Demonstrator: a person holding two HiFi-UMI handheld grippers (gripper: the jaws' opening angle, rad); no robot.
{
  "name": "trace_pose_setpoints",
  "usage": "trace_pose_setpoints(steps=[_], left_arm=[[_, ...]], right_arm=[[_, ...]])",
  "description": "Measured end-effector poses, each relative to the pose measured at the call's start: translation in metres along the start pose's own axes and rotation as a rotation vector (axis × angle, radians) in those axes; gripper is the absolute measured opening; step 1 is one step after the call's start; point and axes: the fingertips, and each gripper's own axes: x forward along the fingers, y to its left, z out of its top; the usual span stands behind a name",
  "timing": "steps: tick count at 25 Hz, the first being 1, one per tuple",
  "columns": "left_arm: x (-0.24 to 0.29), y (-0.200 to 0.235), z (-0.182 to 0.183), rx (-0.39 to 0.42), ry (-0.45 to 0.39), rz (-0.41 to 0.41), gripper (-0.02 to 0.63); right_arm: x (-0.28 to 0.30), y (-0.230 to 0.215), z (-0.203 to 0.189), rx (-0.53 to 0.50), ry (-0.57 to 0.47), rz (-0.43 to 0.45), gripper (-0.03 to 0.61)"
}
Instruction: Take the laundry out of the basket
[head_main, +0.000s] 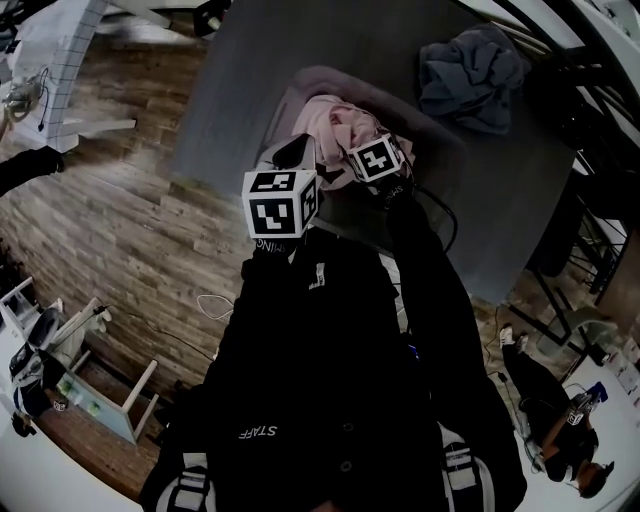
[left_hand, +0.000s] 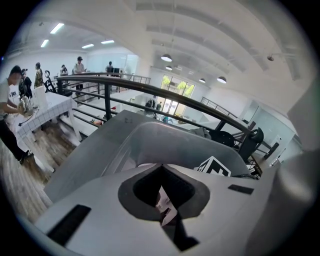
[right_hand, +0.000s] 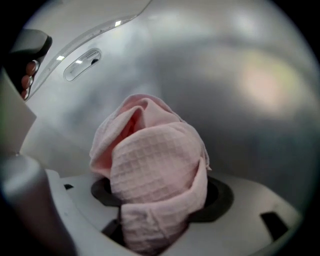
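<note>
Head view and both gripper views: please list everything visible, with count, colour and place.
rug: one, grey, on the brown wooden floor
basket: one, grey, on the rug, before the person
pink cloth: one, pink, inside the basket, bunched up
clothes pile: one, blue-grey, on the rug, beyond the basket
another person: one, dark clothes, head view's lower right
left gripper: one, white, at the basket's near rim, jaws together
right gripper: one, white, inside the basket, shut on the pink cloth
jacket: one, black, worn by the person holding the grippers
</note>
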Motion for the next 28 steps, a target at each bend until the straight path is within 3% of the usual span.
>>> trace_pose_setpoints(steps=[4, 15, 23, 28], left_arm=[[-0.026, 0.004, 0.007, -0.011, -0.050, 0.012, -0.002], [-0.099, 0.003, 0.033, -0.021, -0.225, 0.023, -0.002], [-0.153, -0.003, 0.060, -0.003, -0.350, 0.033, -0.002], [-0.192, -0.017, 0.070, 0.065, -0.416, 0.055, -0.002]], right_arm=[[-0.027, 0.013, 0.007, 0.010, -0.050, -0.001, 0.324], [-0.153, 0.050, 0.051, 0.028, -0.343, -0.014, 0.325], [-0.269, 0.079, 0.083, 0.032, -0.616, -0.046, 0.327], [-0.333, 0.095, 0.082, 0.085, -0.771, -0.071, 0.328]])
